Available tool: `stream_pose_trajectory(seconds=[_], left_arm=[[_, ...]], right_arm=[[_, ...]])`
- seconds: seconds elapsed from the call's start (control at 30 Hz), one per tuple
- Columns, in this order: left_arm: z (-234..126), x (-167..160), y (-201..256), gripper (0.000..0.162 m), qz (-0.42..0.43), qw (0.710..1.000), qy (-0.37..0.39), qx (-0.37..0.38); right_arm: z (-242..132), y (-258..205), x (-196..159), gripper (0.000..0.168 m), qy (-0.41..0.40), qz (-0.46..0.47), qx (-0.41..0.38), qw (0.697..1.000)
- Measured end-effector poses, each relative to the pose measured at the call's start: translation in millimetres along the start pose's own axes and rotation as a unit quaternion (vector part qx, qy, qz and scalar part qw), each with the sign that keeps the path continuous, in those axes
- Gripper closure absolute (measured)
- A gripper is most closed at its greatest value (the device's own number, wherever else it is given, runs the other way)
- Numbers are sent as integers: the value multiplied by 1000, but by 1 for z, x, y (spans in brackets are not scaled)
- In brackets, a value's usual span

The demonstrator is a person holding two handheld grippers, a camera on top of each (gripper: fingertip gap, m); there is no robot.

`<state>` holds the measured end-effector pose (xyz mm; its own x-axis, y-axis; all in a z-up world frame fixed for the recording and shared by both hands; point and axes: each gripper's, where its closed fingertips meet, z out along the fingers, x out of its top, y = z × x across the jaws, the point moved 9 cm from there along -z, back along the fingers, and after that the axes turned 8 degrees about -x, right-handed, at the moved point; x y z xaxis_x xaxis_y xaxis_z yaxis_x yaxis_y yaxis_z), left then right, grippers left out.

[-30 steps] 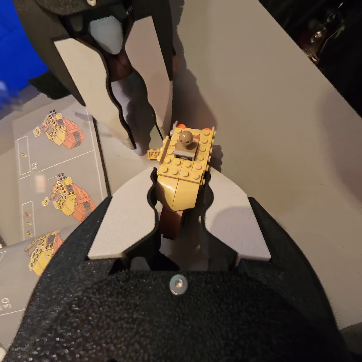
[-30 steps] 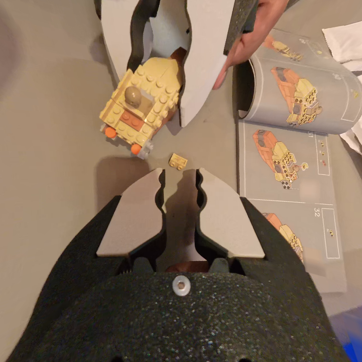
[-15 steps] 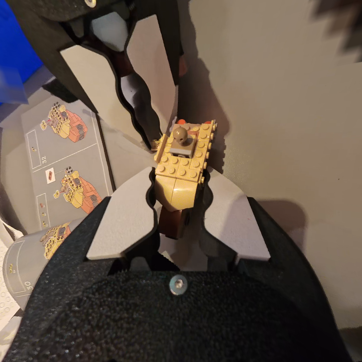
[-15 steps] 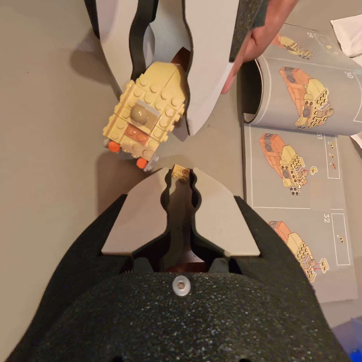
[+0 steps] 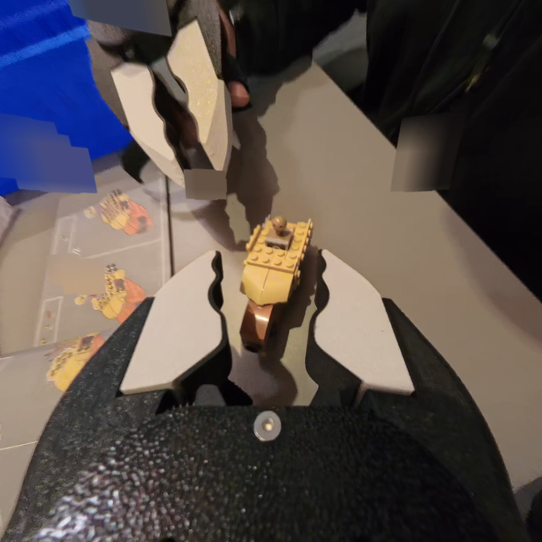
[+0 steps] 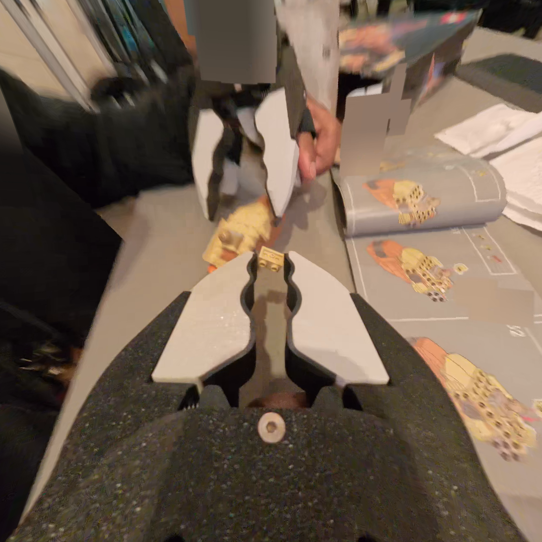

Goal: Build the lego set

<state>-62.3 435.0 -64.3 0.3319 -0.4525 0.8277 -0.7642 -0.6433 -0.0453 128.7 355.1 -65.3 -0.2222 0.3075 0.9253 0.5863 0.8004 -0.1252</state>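
Observation:
The tan lego model (image 5: 272, 272), with a brown nose and a round tan head on top, rests on the grey table (image 5: 337, 176). My left gripper (image 5: 269, 253) is open. The model stands between its pads, with a gap on each side. The right wrist view shows the same: the left gripper (image 6: 243, 217) is spread just above the blurred model (image 6: 240, 231). My right gripper (image 6: 271, 255) is shut on a small tan lego piece (image 6: 271, 261) at its fingertips and holds it above the table, just in front of the model. The right gripper's fingers (image 5: 202, 88) show raised at the upper left in the left wrist view.
The open instruction booklet (image 6: 440, 278) lies right of the model, its upper page curled; it also shows in the left wrist view (image 5: 88, 249). White paper (image 6: 513, 140) and the set's box (image 6: 410, 44) lie farther right. The table edge (image 5: 410, 205) runs beside the model. The left gripper's tips are roughly 6 centimetres from the right gripper's.
My left gripper opened and let go of the model, which now rests on the table. My right gripper closed on the small tan piece and lifted it off the table.

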Motion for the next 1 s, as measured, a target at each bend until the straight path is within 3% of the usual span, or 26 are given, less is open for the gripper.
stream_pose_trajectory(seconds=[0.07,0.17,0.27,0.5,0.83,1.0], left_arm=[[-9,9,-1,103,13,999,42,20],[-15,27,-4,110,45,991,106,66],[-12,45,-12,116,71,977,143,141],[10,60,-16,120,116,960,126,220],[16,64,-13,140,152,947,151,237],[17,63,-12,142,158,948,141,237]], right_arm=[[-10,5,7,151,76,82,57,992],[-22,16,13,152,186,205,138,951],[-27,18,14,152,237,241,182,923],[-21,12,15,152,230,233,195,924],[-15,3,14,152,207,219,207,931],[-15,1,13,152,198,199,196,939]])
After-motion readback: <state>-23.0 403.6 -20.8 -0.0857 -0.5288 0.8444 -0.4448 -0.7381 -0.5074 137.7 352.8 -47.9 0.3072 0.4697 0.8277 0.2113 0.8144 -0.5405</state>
